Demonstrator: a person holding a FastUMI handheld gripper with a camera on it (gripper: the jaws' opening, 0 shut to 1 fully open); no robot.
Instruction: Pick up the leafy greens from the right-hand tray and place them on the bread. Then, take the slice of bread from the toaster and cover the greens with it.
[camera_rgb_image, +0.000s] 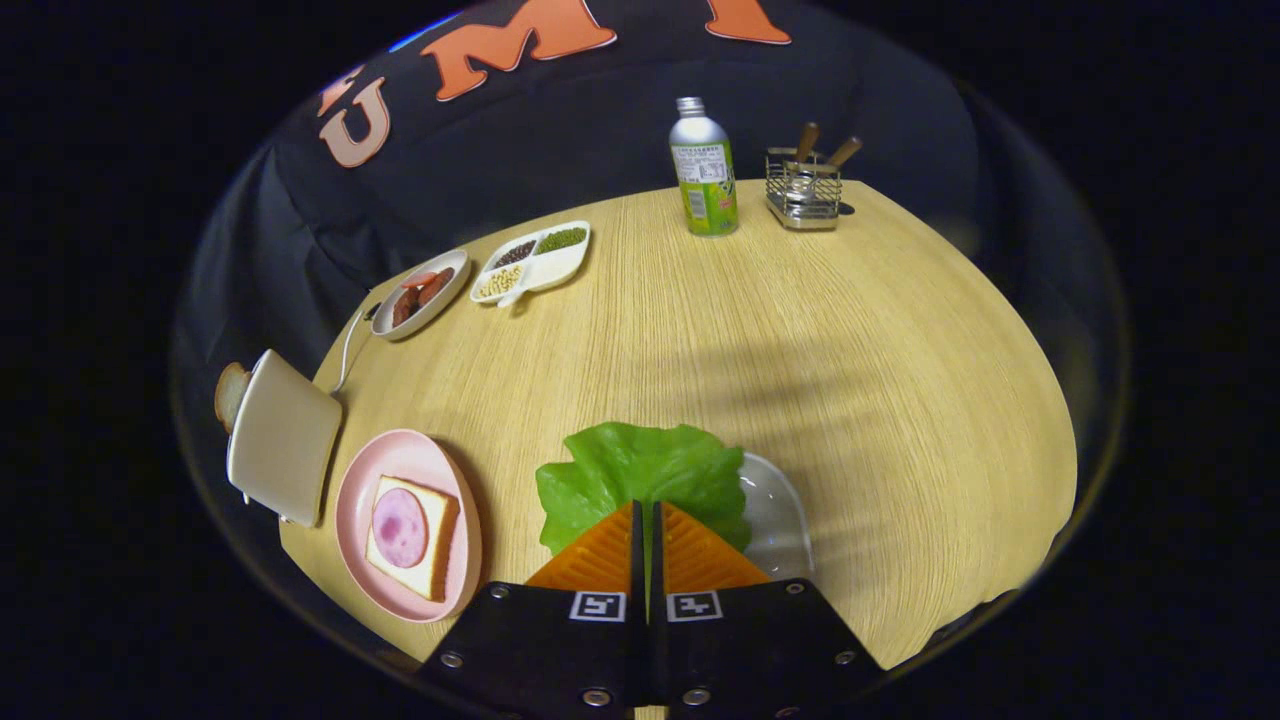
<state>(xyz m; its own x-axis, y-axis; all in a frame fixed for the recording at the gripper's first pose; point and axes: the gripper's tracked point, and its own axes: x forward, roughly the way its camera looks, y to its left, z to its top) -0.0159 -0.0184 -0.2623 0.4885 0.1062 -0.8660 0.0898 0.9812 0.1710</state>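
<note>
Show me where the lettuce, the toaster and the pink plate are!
lettuce (630, 470): gripper view, on the middle of the leaf, held between the closed fingers.
toaster (285, 440): gripper view, on its broad flat side.
pink plate (355, 500): gripper view, on bare rim beside the bread.

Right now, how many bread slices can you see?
2: one slice on the pink plate left of the tool, which grips the lettuce; one in the toaster.
</note>
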